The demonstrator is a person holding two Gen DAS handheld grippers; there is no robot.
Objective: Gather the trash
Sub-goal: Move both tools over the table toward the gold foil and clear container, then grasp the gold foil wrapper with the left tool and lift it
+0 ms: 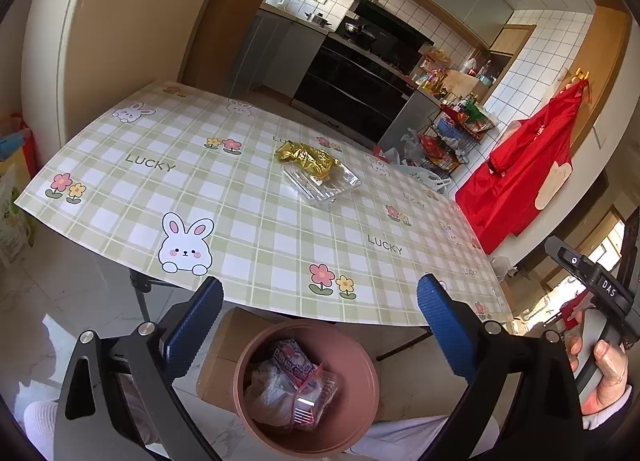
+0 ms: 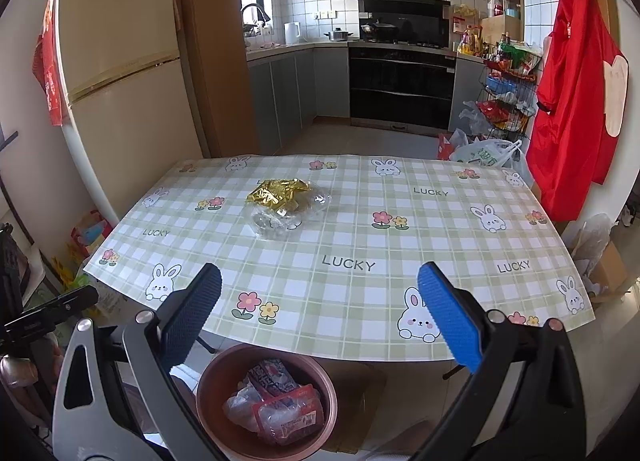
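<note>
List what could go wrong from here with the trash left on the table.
1. The gold wrapper lies loosely on the clear plastic tray; a pinch on one may leave or drop the other.
2. The bin sits below the table's near edge, already holding packets, so a careless release may miss.

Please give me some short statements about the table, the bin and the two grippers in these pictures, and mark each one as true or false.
1. A gold foil wrapper lies on a clear plastic tray on the table. True.
2. The pink bin is empty. False: it already holds plastic wrappers.
3. The left gripper is open with nothing between its fingers. True.
4. The right gripper is clamped on the gold wrapper. False: it is open and empty, and the wrapper lies far from it on the table.
5. The bin stands on the table. False: it stands lower, in front of the table's near edge.
</note>
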